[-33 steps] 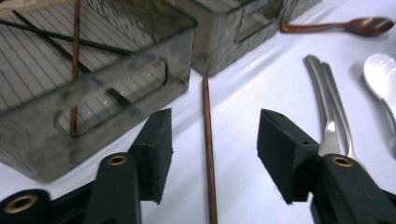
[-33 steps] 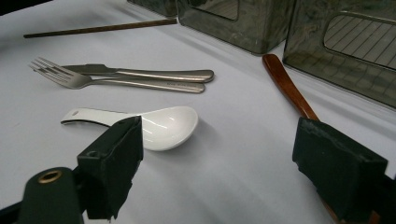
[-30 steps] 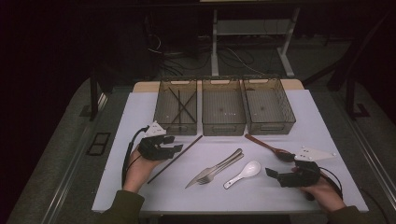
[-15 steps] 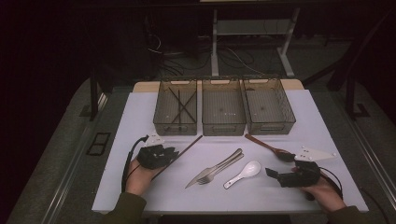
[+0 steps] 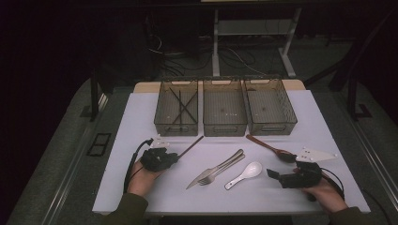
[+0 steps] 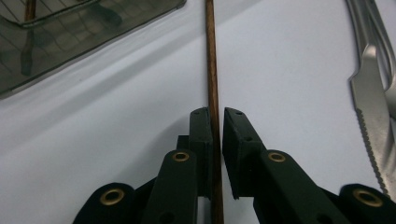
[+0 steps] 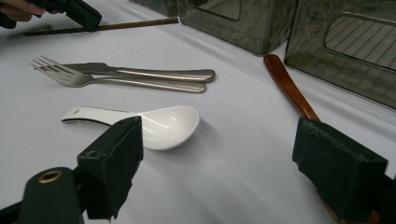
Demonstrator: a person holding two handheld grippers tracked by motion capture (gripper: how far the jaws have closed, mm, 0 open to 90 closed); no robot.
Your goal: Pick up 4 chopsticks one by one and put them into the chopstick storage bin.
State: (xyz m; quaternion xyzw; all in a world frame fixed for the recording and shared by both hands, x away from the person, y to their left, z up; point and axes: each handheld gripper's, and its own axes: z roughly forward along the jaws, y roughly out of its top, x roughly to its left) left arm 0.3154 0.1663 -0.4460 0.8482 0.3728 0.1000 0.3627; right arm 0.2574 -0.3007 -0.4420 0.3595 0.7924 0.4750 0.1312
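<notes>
The left gripper [image 6: 215, 135] has its two black jaws pressed together on a thin brown wooden chopstick [image 6: 211, 60]. The stick lies flat on the white bench [image 5: 141, 122] and runs up between the jaws toward the far side. In the high view the left gripper [image 5: 171, 158] sits at the near left of the bench, and the chopstick [image 5: 193, 144] points from it toward the left bin.

The right gripper [image 7: 215, 154] has its jaws wide apart and holds nothing. It rests at the near right of the bench [image 5: 277, 176], held by a hand [image 5: 326, 192]. Between its jaws, a little farther off, lies a white china soup spoon [image 7: 154, 123]. Just past the spoon lie a silver metal fork [image 7: 93, 79] and a silver metal knife [image 7: 140, 71], side by side and touching. A dark red-brown wooden spoon [image 7: 287, 88] lies to the right, near the right jaw.

At the far side stand three see-through grey plastic bins in a row. The left bin [image 5: 164, 110] has dark sticks [image 5: 180, 105] crossed inside it. The middle bin [image 5: 224, 126] and the right bin [image 5: 288, 110] stand just beside it.
</notes>
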